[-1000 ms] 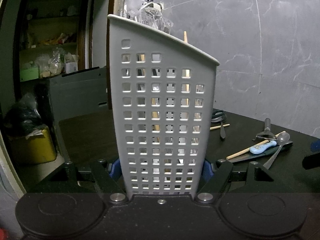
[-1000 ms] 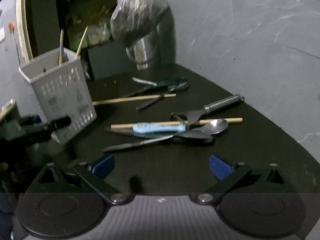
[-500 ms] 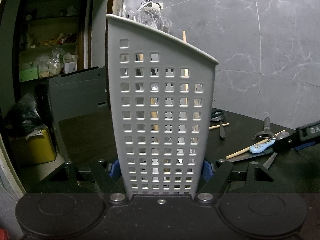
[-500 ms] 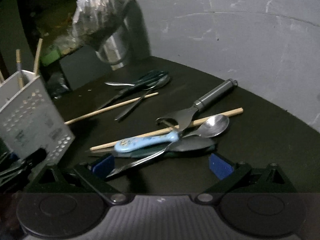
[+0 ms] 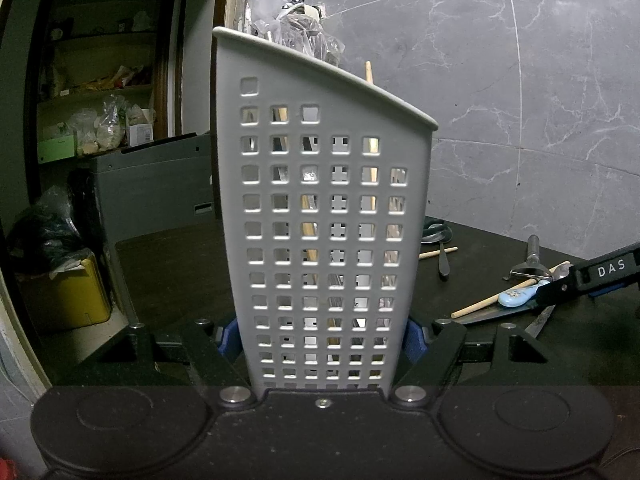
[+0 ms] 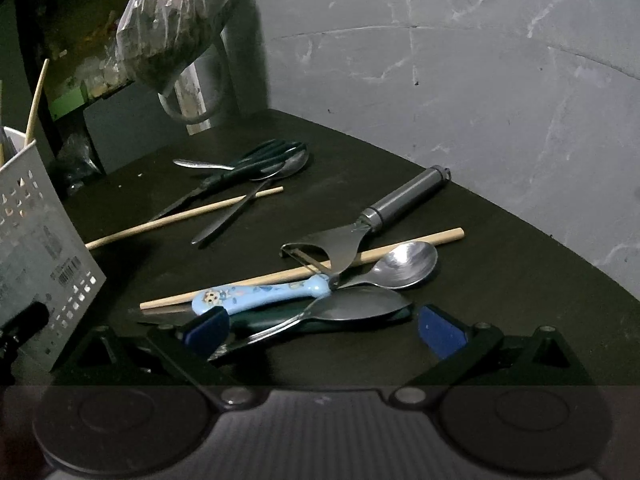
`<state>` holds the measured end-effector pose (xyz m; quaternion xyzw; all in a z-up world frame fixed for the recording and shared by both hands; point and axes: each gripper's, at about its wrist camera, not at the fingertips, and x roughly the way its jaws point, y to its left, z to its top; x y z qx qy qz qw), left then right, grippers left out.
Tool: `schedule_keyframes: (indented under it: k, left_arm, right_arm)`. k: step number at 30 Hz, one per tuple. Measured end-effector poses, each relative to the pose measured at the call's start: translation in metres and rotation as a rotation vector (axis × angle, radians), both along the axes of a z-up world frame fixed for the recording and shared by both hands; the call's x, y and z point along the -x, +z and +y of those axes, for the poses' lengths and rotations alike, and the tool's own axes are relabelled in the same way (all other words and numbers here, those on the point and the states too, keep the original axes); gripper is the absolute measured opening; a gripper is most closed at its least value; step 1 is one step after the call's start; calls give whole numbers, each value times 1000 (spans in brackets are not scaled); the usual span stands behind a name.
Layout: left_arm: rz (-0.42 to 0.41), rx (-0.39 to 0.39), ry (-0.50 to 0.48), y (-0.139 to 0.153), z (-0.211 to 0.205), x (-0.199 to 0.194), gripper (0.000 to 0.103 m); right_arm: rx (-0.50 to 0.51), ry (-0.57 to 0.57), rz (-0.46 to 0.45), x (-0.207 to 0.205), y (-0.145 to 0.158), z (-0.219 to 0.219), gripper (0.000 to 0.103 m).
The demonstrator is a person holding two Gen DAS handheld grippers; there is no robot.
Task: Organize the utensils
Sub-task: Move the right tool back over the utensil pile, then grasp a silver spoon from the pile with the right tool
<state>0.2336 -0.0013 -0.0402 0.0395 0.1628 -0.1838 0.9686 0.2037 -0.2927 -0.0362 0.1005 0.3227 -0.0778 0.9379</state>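
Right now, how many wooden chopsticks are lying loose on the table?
2. One chopstick lies near the far scissors and spoon; another chopstick runs under the peeler in the near pile. More may be hidden beneath that pile.

1. We see the left gripper (image 5: 324,340) built of matte black linkage arms with blue fingertip pads (image 5: 414,340).
2. Silver screw heads sit at its pivots, above two round black discs.
3. The right gripper (image 6: 322,330) looks alike; in the left wrist view its finger bears white "DAS" lettering.
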Motion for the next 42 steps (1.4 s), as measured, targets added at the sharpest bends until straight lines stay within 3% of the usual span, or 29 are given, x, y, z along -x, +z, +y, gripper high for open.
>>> schedule_keyframes:
  k: [20,32,42]
  left_arm:
    - [0,-1,0,0,0,0,76]
    - [0,0,0,0,0,0,76]
    - [2,3,-2,0,0,0,76]
  right_arm:
    - [37,54,-4,3,0,5,101]
    - [29,81,-15,15,3,4,83]
    - [-21,96,-6,31,8,-7,52]
